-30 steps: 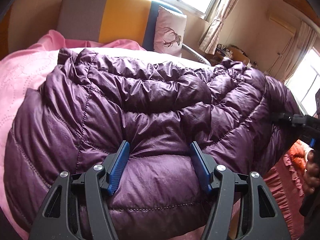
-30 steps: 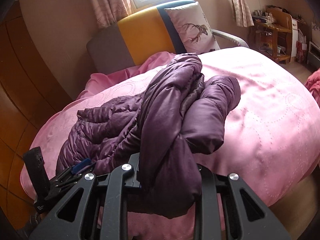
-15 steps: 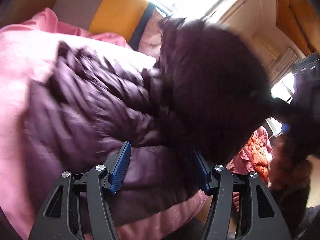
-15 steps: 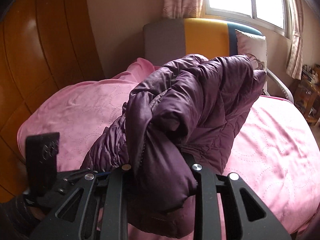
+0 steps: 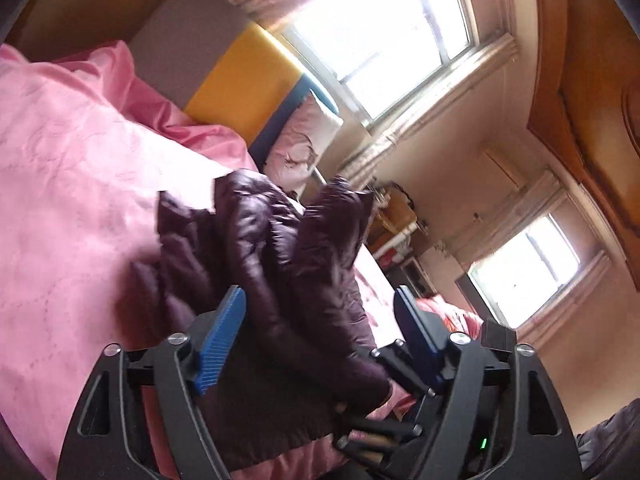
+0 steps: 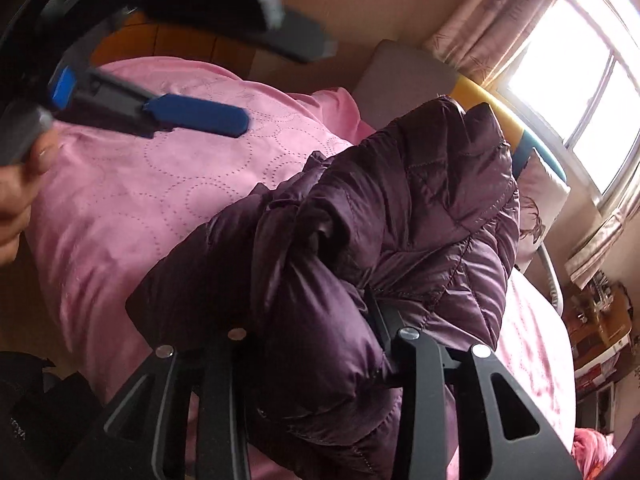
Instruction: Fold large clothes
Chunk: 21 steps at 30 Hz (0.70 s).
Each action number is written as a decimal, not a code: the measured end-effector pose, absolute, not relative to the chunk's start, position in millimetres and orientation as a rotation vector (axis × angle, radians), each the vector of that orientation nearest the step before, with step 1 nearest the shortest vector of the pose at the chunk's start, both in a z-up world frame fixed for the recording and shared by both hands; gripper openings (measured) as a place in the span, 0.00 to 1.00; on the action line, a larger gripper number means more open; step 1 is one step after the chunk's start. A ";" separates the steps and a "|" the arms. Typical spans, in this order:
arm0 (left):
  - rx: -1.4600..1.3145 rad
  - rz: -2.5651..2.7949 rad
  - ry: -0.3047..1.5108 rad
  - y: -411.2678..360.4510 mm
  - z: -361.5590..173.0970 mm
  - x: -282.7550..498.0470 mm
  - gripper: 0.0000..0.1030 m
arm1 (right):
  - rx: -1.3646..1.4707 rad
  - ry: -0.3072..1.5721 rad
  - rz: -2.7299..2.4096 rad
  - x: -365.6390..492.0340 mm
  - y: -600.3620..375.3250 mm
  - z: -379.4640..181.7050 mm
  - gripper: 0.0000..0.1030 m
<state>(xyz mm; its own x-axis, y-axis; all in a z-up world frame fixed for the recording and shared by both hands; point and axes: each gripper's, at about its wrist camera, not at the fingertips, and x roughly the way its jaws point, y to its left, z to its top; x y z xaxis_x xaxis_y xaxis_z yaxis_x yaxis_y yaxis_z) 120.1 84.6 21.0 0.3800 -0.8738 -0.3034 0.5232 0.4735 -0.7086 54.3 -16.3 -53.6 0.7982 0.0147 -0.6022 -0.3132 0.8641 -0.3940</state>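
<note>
The purple quilted jacket (image 6: 400,208) is bunched in a thick fold above the pink bed cover (image 6: 132,208). My right gripper (image 6: 320,280) has its fingers buried in that fold; its jaws are opening, with padding still pressed between them. In the left wrist view the jacket (image 5: 280,264) rises between the blue pads (image 5: 224,340) of my left gripper (image 5: 320,320). Its jaws are opening wide and the far pad stands clear of the fabric. The right wrist view shows the left gripper (image 6: 280,84) at the top left, above the cover, held by a hand (image 6: 20,196).
A grey, yellow and blue headboard (image 5: 248,76) and a deer-print pillow (image 5: 304,140) stand at the bed's far end under a bright window (image 5: 380,36). Cluttered wooden shelves (image 6: 600,320) line the wall past the bed. An orange-red quilt (image 5: 452,312) lies beside it.
The jacket lay spread on the bed with my left gripper on its hem. Now it is gathered in a bunch, carried across by the right gripper. The left gripper has widened and lifted off.
</note>
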 end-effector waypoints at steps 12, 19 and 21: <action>-0.201 -0.895 0.938 -14.6 21.9 164.4 0.21 | -0.483 0.570 0.280 33.9 -8.9 -63.5 0.65; -0.240 -0.881 0.969 -2.8 17.2 176.9 0.16 | 0.064 0.607 0.621 17.9 -122.3 -16.7 0.79; -0.252 -0.882 0.976 7.6 18.5 177.7 0.16 | 0.140 0.596 0.564 21.1 -158.5 -14.9 0.64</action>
